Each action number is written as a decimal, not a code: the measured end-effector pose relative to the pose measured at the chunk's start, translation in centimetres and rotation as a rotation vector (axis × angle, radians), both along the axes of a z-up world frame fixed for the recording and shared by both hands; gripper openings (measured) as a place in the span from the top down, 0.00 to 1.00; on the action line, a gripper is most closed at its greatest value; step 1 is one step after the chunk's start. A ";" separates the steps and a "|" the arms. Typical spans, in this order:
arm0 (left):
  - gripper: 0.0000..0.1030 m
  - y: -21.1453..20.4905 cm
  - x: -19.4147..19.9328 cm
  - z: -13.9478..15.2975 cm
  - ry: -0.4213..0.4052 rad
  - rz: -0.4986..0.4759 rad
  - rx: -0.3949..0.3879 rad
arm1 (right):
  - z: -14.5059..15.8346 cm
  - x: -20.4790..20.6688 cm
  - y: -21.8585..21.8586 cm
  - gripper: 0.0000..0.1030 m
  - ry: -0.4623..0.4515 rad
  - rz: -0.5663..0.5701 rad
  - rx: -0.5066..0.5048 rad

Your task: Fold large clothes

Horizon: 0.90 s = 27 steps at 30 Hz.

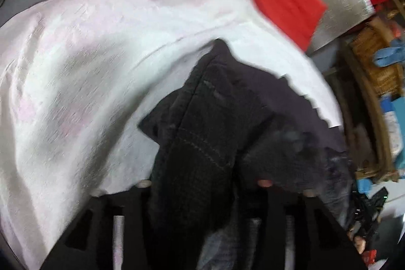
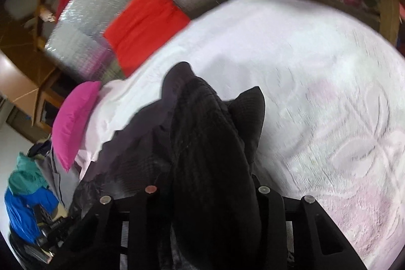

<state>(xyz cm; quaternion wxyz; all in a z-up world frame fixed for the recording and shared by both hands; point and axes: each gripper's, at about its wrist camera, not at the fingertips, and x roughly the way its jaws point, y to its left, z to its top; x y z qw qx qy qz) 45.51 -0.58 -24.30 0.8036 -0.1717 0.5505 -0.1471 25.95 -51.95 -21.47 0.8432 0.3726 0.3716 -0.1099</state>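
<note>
Folding has barely begun — the black garment [image 1: 202, 118] hangs bunched above the white bedspread [image 1: 76, 67], left gripper [image 1: 202, 184] and right gripper [image 2: 207, 191] fingers each clamping a fold — spreading and folding remain

— What sort of place is recorded?
— A home bedroom is indicated. A bed [image 2: 316, 72] spread with a white patterned cover is seen, with a pink pillow [image 2: 73, 120] and a red cushion [image 2: 144, 24] at its edge.
— Anything further?
— Wooden furniture [image 1: 367, 82] and piled belongings are noted alongside.
</note>
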 end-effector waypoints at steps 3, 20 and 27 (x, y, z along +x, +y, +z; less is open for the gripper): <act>0.36 0.6 -0.1 0.0 0.030 0.027 -0.002 | -0.4 -0.5 -1.4 0.41 0.020 -0.030 0.103; 0.30 8.3 -9.1 3.1 -0.100 0.091 -0.066 | -0.2 -11.2 -4.7 0.23 -0.105 -0.031 0.336; 0.31 7.1 -9.9 0.5 -0.025 0.076 -0.135 | -2.5 -9.2 -2.4 0.24 0.004 -0.024 0.278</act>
